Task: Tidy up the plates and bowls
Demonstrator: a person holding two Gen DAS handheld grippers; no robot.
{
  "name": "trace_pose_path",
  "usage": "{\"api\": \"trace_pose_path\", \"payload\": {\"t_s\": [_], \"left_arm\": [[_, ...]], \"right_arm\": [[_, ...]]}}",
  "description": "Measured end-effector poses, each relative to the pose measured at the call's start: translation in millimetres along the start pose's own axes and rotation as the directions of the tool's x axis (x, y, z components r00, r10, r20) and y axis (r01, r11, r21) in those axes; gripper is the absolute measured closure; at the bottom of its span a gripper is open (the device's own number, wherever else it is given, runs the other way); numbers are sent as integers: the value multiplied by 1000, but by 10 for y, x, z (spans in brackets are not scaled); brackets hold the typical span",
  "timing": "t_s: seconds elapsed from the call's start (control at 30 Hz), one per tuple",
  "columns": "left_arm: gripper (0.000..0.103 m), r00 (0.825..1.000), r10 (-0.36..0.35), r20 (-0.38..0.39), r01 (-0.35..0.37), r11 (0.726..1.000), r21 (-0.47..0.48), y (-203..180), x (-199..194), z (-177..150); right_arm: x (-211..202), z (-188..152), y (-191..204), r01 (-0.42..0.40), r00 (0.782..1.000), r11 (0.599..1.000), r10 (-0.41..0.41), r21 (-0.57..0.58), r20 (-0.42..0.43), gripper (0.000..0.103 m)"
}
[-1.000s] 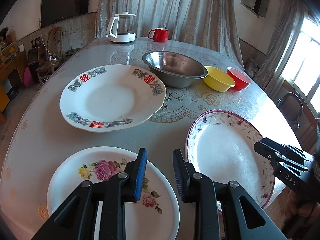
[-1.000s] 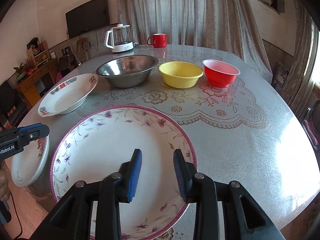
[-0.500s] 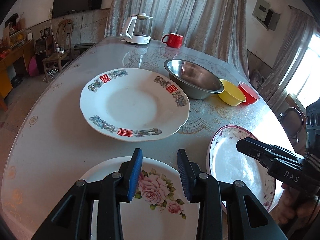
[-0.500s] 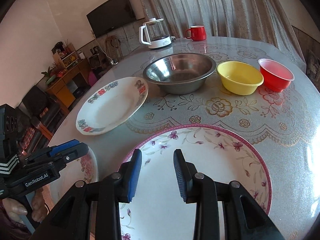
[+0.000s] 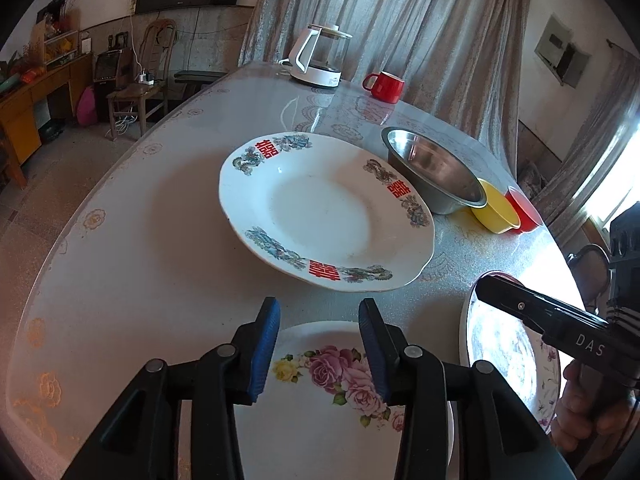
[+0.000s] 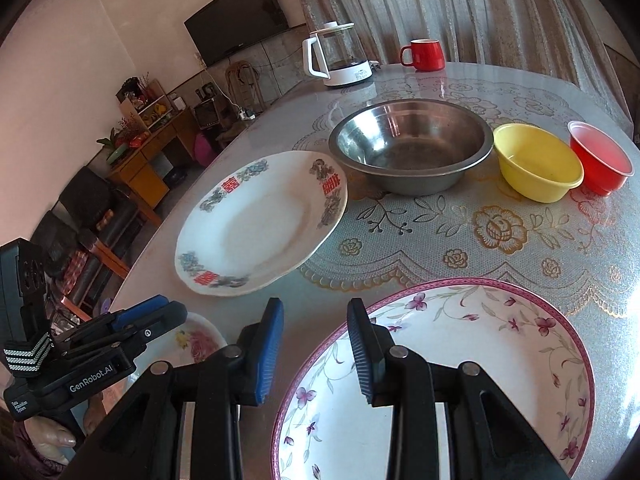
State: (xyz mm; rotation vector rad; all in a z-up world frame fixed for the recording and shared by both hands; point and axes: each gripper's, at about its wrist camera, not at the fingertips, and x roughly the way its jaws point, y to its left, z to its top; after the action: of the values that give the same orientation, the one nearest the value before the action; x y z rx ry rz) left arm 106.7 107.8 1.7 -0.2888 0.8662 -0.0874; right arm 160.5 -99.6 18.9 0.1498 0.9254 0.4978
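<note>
Lining up on the plates

My left gripper (image 5: 319, 312), jaws just opening and empty, hovers over the rose-patterned white plate (image 5: 328, 400); beyond that plate lies the red-lettered white plate (image 5: 324, 216). Right gripper (image 6: 315, 312) spread, empty.

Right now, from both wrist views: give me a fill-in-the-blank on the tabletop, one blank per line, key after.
1. The bowl standing between the steel bowl and the red bowl is ____.
2. The mug near the kettle is ____.
3. The plate under the left tongs is painted with ____.
4. The rim of the plate under the right tongs is coloured ____.

Missing words: yellow; red; roses; pink
</note>
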Motion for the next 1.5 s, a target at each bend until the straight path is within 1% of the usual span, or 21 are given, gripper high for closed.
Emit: {"api": "trace_pose_path", "payload": {"t_s": [0.1, 0.17, 0.27, 0.4, 0.47, 0.57, 0.63, 0.67, 0.7, 0.73, 0.8, 0.9, 0.97, 1.03, 1.07, 1.13, 1.2, 1.27, 1.33, 1.43, 1.5], "left_arm": [[52, 1000, -4, -4, 4, 1000, -15, 78, 26, 72], [51, 1000, 1, -13, -1, 1000, -22, 149, 56, 138], [49, 999, -3, -35, 1, 998, -57, 290, 103, 253], [45, 999, 19, -27, -21, 998, -67, 421, 133, 418], [41, 1000, 18, -21, -20, 997, -71, 468, 148, 494], [39, 1000, 3, -13, -4, 997, -78, 532, 192, 593], [35, 1000, -4, -13, 3, 996, -86, 566, 230, 638], [29, 1000, -19, -15, 17, 996, -89, 582, 255, 657], [20, 999, -36, -20, 34, 995, -95, 594, 289, 690], [15, 998, -52, -29, 49, 994, -98, 609, 324, 711], [14, 996, -70, -47, 65, 993, -102, 624, 380, 760], [13, 998, -44, -52, 38, 994, -101, 637, 465, 851], [13, 998, -30, -58, 24, 994, -109, 669, 528, 923], [13, 998, -32, -58, 25, 993, -118, 699, 581, 980], [15, 998, -32, -63, 24, 992, -124, 712, 608, 1005], [22, 996, -34, -80, 23, 990, -139, 742, 668, 1044], [32, 994, -29, -110, 12, 989, -149, 773, 747, 1084], [32, 992, -29, -125, 8, 986, -167, 810, 814, 1107], [36, 989, -44, -140, 18, 984, -179, 835, 866, 1126], [41, 987, -70, -146, 44, 984, -172, 828, 913, 1147], [49, 988, -63, -143, 40, 986, -161, 812, 957, 1165]], "right_arm": [[50, 59, 0, -14, 1000, 1000, 14, 12, -15, 70], [94, 104, -17, -25, 999, 999, 25, 33, -24, 65], [173, 170, -31, -41, 998, 997, 43, 61, -41, 65], [282, 249, -34, -38, 998, 997, 41, 73, -48, 64], [353, 285, -69, -45, 997, 994, 51, 104, -60, 64], [432, 336, -109, -41, 996, 990, 51, 137, -69, 64], [468, 366, -124, -34, 996, 989, 45, 143, -71, 64], [489, 382, -132, -29, 996, 989, 40, 145, -74, 65], [511, 391, -143, -23, 996, 989, 35, 148, -81, 64], [529, 406, -154, -22, 996, 988, 35, 154, -84, 64], [555, 451, -179, -21, 996, 986, 36, 165, -85, 65], [589, 524, -224, -13, 996, 982, 29, 186, -84, 65], [616, 566, -244, -18, 996, 979, 36, 205, -85, 64], [653, 601, -254, -5, 996, 976, 25, 215, -91, 65], [672, 610, -250, -2, 995, 977, 22, 214, -93, 65], [721, 612, -246, 2, 995, 977, 20, 214, -102, 64], [779, 611, -249, 5, 993, 977, 19, 214, -113, 65], [819, 612, -262, 8, 993, 976, 18, 219, -117, 64], [842, 615, -284, 1, 993, 973, 27, 230, -118, 64], [864, 619, -291, 3, 993, 975, 24, 222, -119, 65], [888, 625, -286, -1, 992, 977, 28, 215, -122, 65]]}}
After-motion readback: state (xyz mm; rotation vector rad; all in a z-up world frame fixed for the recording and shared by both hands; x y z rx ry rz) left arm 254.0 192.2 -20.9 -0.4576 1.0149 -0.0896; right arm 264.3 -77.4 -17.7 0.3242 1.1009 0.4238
